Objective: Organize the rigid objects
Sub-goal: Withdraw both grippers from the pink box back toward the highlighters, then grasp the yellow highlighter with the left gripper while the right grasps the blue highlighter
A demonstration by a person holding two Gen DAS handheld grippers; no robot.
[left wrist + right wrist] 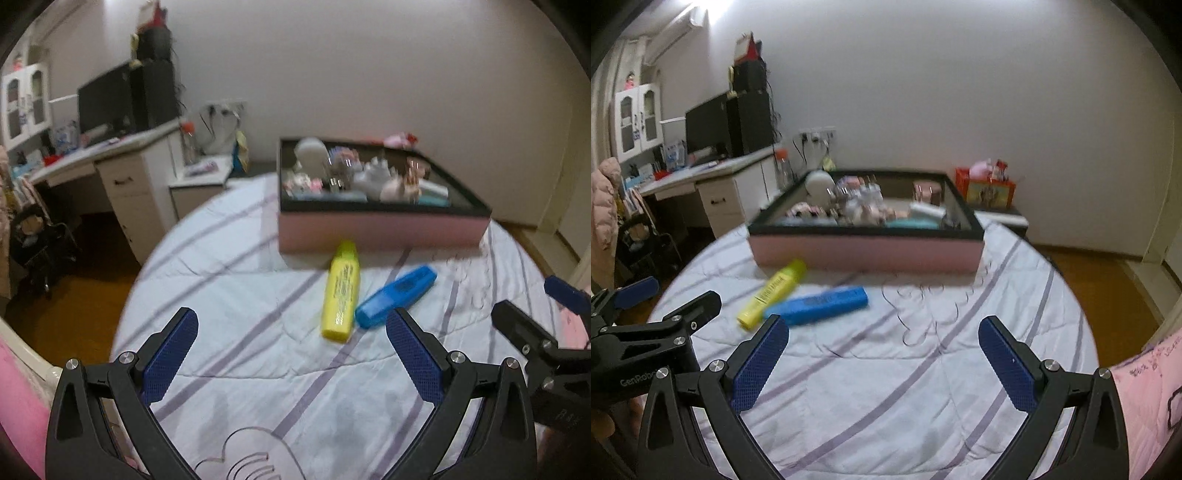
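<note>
A yellow highlighter [341,291] and a blue highlighter [397,295] lie side by side on the striped bedspread [258,369], just in front of a pink box with a black rim [380,230] full of small items. My left gripper [291,354] is open and empty, hovering short of the highlighters. My right gripper [882,358] is open and empty, to the right of the yellow highlighter [772,293] and blue highlighter [820,304]. The box [868,251] lies beyond them. Each gripper shows at the edge of the other's view.
A white desk [122,162] with a monitor [107,99] stands at the left across a wood floor [74,302]. A red box [990,190] sits on a low stand behind the bed. The bedspread [923,369] ends at a rounded edge.
</note>
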